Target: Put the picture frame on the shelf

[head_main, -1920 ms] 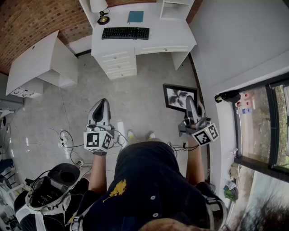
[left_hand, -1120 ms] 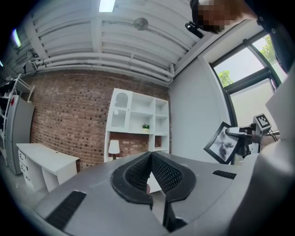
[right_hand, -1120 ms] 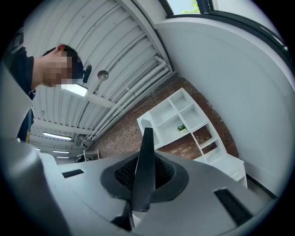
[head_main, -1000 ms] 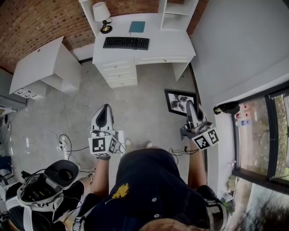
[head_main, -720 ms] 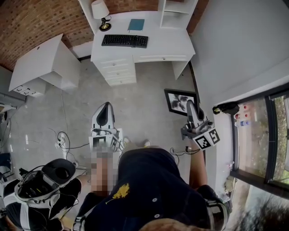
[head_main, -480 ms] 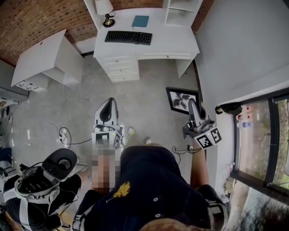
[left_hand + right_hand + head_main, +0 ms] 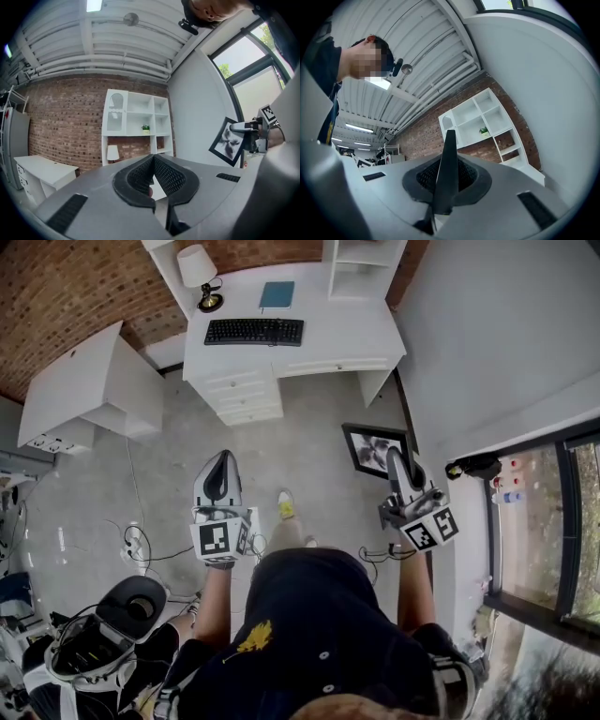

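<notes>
Both arms were held out in front at waist level, elbows tucked in, one gripper to each side of the body. The left gripper point(image 7: 223, 463) pointed level, jaws closed tip to tip with nothing between them. The right gripper point(image 7: 395, 457) tipped slightly upward, its jaws clamped on the bottom edge of the picture frame point(image 7: 371, 448), a black frame with a black-and-white print. The frame stood upright above the jaws, out in the air over the grey floor point(image 7: 309, 418) and close to the white wall point(image 7: 487, 343) on the right, well short of the shelf point(image 7: 136, 125).

Ahead sat a white desk point(image 7: 347, 324) with a black keyboard point(image 7: 254, 331), a lamp point(image 7: 199, 273) and a blue book point(image 7: 277, 294). The white shelf unit rose above the desk against the brick wall point(image 7: 75, 287), with a small green plant point(image 7: 146, 127) in one compartment. A low white cabinet point(image 7: 84, 381) stood to the left. Cables point(image 7: 141, 540) trailed across the floor, and a window point(image 7: 544, 512) ran along the right.
</notes>
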